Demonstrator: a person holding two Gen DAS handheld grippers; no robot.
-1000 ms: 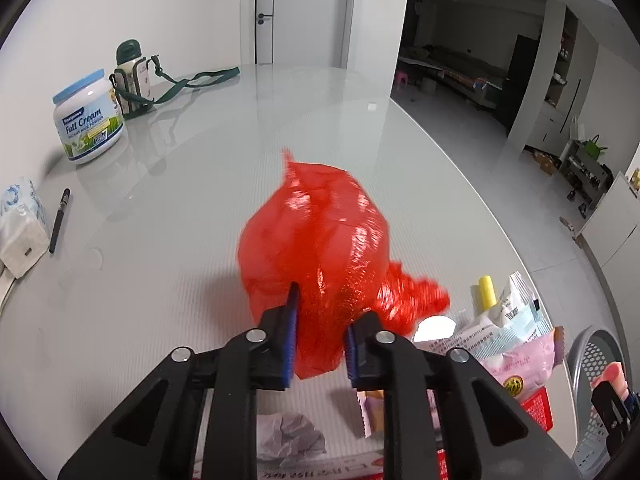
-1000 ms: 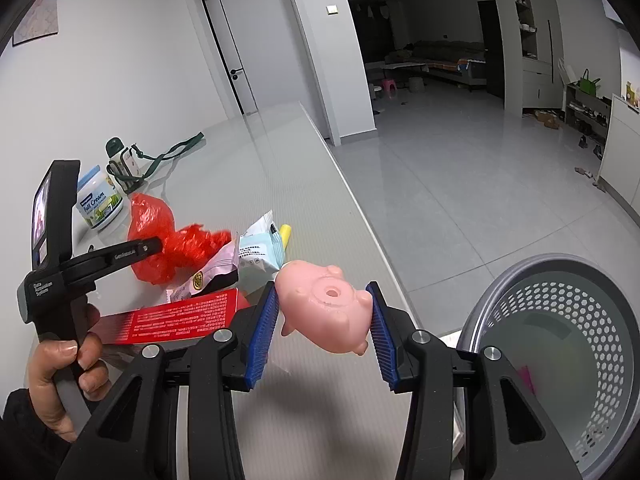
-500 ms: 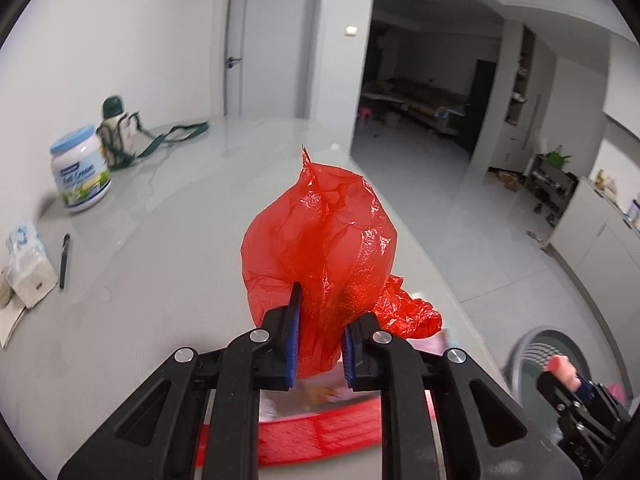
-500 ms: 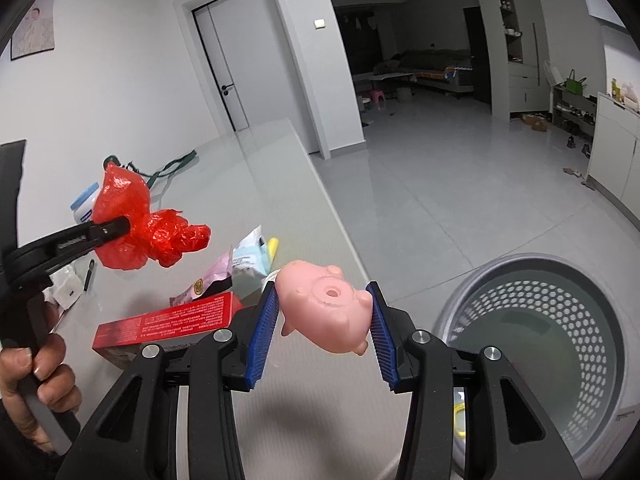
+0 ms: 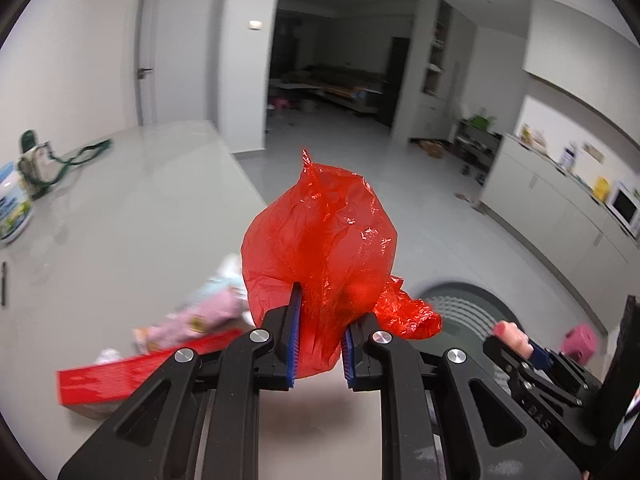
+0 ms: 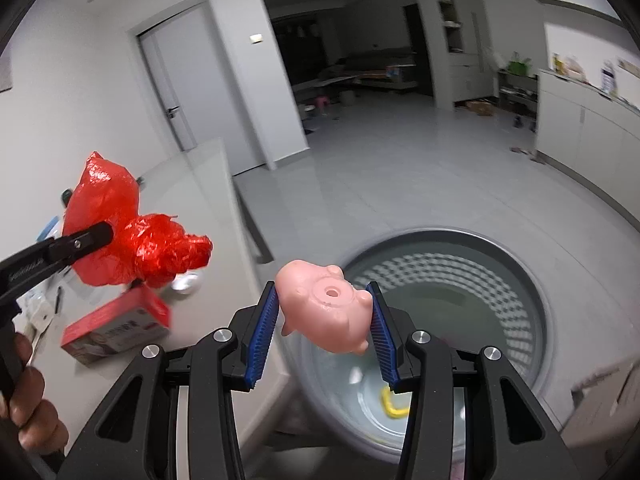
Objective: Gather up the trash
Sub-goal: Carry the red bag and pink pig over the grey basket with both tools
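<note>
My left gripper (image 5: 319, 340) is shut on a crumpled red plastic bag (image 5: 320, 240) and holds it in the air above the table's right edge; the bag also shows in the right wrist view (image 6: 120, 224). My right gripper (image 6: 323, 320) is shut on a pink rubber pig toy (image 6: 326, 308) and holds it over the rim of a grey perforated bin (image 6: 500, 280) that stands on the floor. The bin (image 5: 464, 300) lies behind the bag in the left wrist view, where the right gripper (image 5: 520, 344) shows at the lower right.
A red box (image 6: 116, 324) and snack wrappers (image 5: 200, 312) lie near the table's (image 5: 120, 216) right edge. A milk powder tin (image 5: 12, 208) and a green-strapped bottle (image 5: 36, 164) stand far left. A yellow item (image 6: 394, 402) lies in the bin.
My left gripper has lifted the red bag off the table and swung it right toward the bin. My right gripper has carried the pig toy to above the bin.
</note>
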